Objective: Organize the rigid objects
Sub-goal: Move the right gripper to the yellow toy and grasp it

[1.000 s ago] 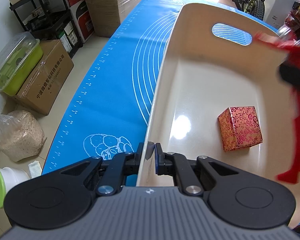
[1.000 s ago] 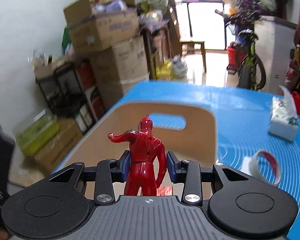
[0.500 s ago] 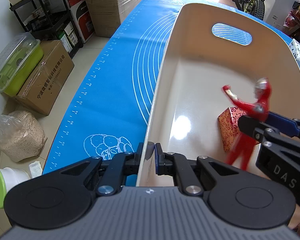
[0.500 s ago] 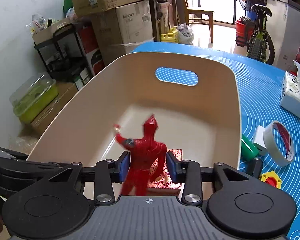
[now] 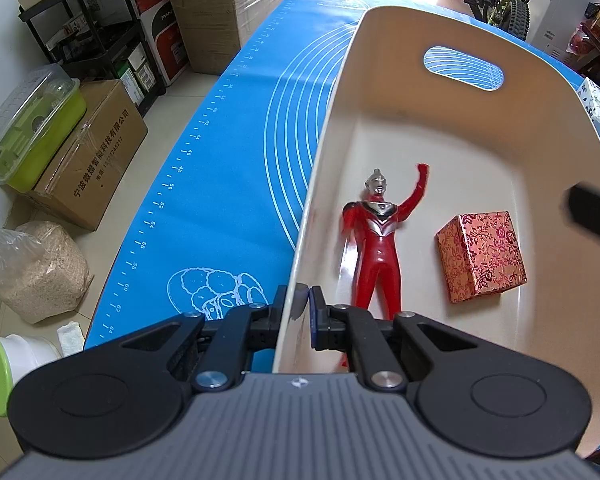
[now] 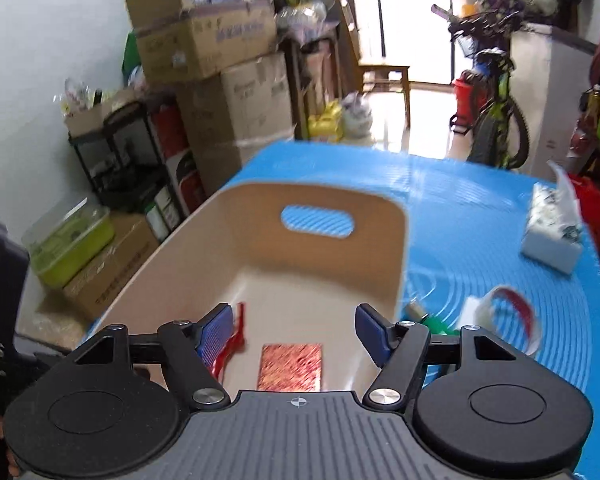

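A cream bin [image 5: 452,112] stands on the blue mat [image 5: 228,168]. A red hero figure [image 5: 376,240] lies on its back on the bin floor, left of a red patterned box [image 5: 480,256]. My left gripper [image 5: 304,308] is shut on the bin's near left wall. My right gripper [image 6: 296,328] is open and empty above the bin's near end; the box [image 6: 292,366] and a bit of the figure [image 6: 232,340] show below it. The right gripper's tip [image 5: 592,216] shows at the left wrist view's right edge.
On the mat right of the bin [image 6: 380,208] are a tape roll [image 6: 512,312], a green object [image 6: 436,324] and a tissue pack [image 6: 552,232]. Cardboard boxes [image 5: 92,152], a green container [image 5: 32,128], a sack [image 5: 36,268] and shelves crowd the floor to the left.
My right gripper opened and let go of the red figure, which now lies on the bin floor. The right gripper has risen and drawn back. The left gripper has not moved.
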Tool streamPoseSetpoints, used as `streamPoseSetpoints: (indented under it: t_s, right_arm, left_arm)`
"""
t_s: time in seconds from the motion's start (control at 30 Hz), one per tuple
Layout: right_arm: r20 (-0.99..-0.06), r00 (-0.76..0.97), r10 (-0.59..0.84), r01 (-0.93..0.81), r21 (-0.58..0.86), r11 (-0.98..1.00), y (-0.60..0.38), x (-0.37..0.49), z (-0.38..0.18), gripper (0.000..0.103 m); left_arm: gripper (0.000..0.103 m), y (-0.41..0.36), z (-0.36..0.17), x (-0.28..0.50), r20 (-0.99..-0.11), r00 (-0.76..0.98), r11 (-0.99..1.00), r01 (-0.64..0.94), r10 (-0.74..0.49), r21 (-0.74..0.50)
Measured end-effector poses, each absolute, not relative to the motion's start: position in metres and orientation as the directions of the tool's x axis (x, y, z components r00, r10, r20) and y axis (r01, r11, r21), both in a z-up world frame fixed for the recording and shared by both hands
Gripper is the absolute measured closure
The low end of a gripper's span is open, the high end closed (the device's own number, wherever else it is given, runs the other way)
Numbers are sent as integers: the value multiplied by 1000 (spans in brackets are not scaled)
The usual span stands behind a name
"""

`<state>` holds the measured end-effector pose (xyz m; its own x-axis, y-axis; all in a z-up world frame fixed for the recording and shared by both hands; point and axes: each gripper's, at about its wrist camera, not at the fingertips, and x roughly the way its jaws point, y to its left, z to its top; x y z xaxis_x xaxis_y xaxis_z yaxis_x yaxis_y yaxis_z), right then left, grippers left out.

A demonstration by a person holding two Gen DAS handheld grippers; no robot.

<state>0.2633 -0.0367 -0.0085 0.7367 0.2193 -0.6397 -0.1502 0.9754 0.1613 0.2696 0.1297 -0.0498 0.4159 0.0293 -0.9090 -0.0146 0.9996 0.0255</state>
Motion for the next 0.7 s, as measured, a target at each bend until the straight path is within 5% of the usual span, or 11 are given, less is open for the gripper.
streamPoseSetpoints:
  t_s: [0.4,0.7]
  right_arm:
    - [-620,778,99,-19,134,991,-98,249,0,27]
    - [-711,702,-41,125,66,990,-141,255,-44,27]
  left_arm:
    - [91,130,-50,269,-909,416,1000,-14,28,25]
    - [91,130,-49,269,-909,415,1000,-20,29,22]
